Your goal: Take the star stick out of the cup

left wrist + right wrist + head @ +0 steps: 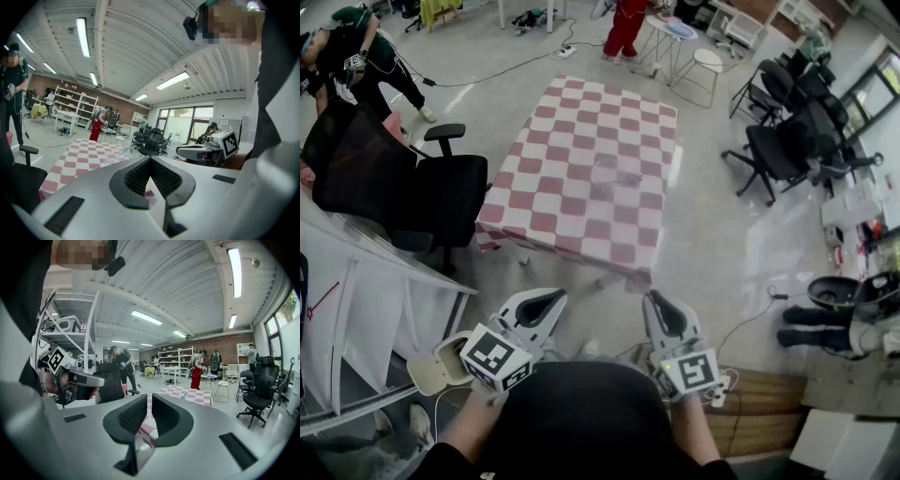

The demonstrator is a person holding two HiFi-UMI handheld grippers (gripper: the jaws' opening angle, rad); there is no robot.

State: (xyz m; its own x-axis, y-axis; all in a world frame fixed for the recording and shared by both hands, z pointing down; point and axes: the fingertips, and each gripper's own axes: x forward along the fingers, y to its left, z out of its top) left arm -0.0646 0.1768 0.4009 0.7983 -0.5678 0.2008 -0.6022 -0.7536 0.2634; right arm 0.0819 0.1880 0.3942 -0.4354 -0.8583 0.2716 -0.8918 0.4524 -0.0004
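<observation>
A table with a red-and-white checked cloth [581, 178] stands a few steps ahead on the floor. Near its middle is a faint clear cup [606, 169] with a thin stick [630, 178] beside or in it; it is too small to tell which. In the left gripper view the stick [117, 156] shows as a thin slanted line over the cloth. My left gripper [551, 298] and right gripper [657, 302] are held close to my body, well short of the table. Both are shut, with nothing between their jaws [150, 159] [146, 397].
A black office chair [403, 187] stands left of the table, with a white shelf rack [375, 319] beside me. More black chairs [787, 141] crowd the right side. A cable [750, 319] and a wooden board [769, 403] lie by my feet. People stand at the back.
</observation>
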